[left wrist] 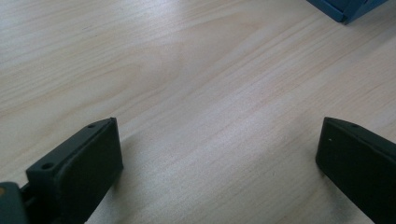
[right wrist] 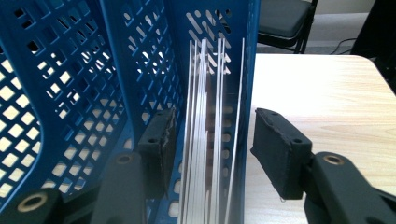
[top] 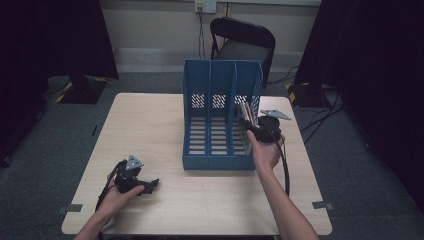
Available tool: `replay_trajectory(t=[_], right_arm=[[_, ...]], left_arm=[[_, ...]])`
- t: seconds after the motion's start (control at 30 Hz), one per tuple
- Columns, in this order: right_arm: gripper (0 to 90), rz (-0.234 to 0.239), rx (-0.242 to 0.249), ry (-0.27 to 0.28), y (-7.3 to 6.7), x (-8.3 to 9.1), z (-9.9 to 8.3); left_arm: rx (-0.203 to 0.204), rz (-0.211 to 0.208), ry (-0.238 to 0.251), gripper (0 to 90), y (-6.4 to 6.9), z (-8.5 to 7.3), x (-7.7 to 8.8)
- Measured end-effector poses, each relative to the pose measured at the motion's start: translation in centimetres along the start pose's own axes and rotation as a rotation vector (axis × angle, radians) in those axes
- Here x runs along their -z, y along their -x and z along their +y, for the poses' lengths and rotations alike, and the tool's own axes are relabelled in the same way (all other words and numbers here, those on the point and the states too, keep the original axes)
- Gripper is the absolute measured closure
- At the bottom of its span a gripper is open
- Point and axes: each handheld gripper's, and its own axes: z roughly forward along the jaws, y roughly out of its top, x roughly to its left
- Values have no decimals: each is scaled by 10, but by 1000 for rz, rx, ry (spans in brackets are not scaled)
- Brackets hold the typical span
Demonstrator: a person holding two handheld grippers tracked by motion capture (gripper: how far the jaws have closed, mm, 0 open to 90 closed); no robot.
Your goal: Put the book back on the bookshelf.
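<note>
Blue rack (right wrist: 65, 93): sheets (right wrist: 205, 140) stand in its end slot, between spread right fingers (right wrist: 280, 154), unpinched. Step: release. Next: withdraw clear. Left fingers (left wrist: 79, 172) spread, idle.

From my seat, the file rack (top: 220, 117) stands on the table (top: 150, 120) right of frame centre. Thin sheets (top: 246, 114) stand in its rightmost compartment. A chair (top: 243, 42) sits behind the table, top centre. My left gripper (top: 151, 186) rests lower left.
</note>
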Motion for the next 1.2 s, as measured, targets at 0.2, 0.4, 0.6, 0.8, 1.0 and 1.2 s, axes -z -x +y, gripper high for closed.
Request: replay_trajectory(t=[0.2, 0.4, 0.6, 0.8, 1.0, 1.2], right_arm=[[474, 33, 8, 8, 2, 7, 0], [459, 97, 18, 0, 7, 17, -11], [434, 173, 23, 5, 6, 31, -20], [404, 205, 45, 6, 13, 44, -34], [357, 267, 32, 2, 25, 57, -51], [292, 283, 58, -33, 35, 70, -72]], left_arm=[[-1, -1, -1, 0, 0, 0, 0], [-3, -2, 0, 0, 0, 0, 0], [-2, -3, 0, 0, 0, 0, 0], [-4, -3, 1, 0, 0, 0, 0], [-2, -2, 1, 0, -1, 0, 0], [-2, -1, 2, 0, -1, 0, 0]])
